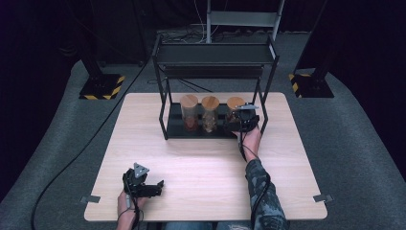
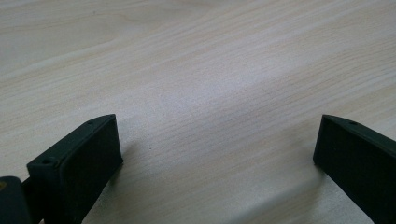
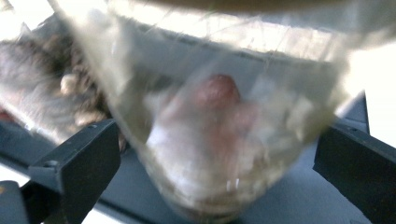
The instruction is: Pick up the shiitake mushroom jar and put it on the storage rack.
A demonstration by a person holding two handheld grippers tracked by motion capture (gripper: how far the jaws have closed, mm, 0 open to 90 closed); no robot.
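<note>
Three glass jars with wooden lids stand in a row on the bottom shelf of a black rack (image 1: 215, 53): a left jar (image 1: 189, 112), a middle jar (image 1: 209, 114) and a right jar (image 1: 234, 102). My right gripper (image 1: 238, 120) is at the right jar. In the right gripper view, that jar (image 3: 219, 107), blurred and holding reddish and pale pieces, sits between the jaws of the right gripper (image 3: 215, 126), which stand wide apart on either side of it. My left gripper (image 1: 158, 187) rests open at the table's front left, and the left gripper (image 2: 217, 121) has bare wood between its jaws.
The light wooden table (image 1: 201, 158) has the rack at its far middle. The rack's uprights and upper shelf hem in the jars. The middle jar (image 3: 70, 88) lies close to the left of the right gripper's jaws. Grey carpet and stand bases surround the table.
</note>
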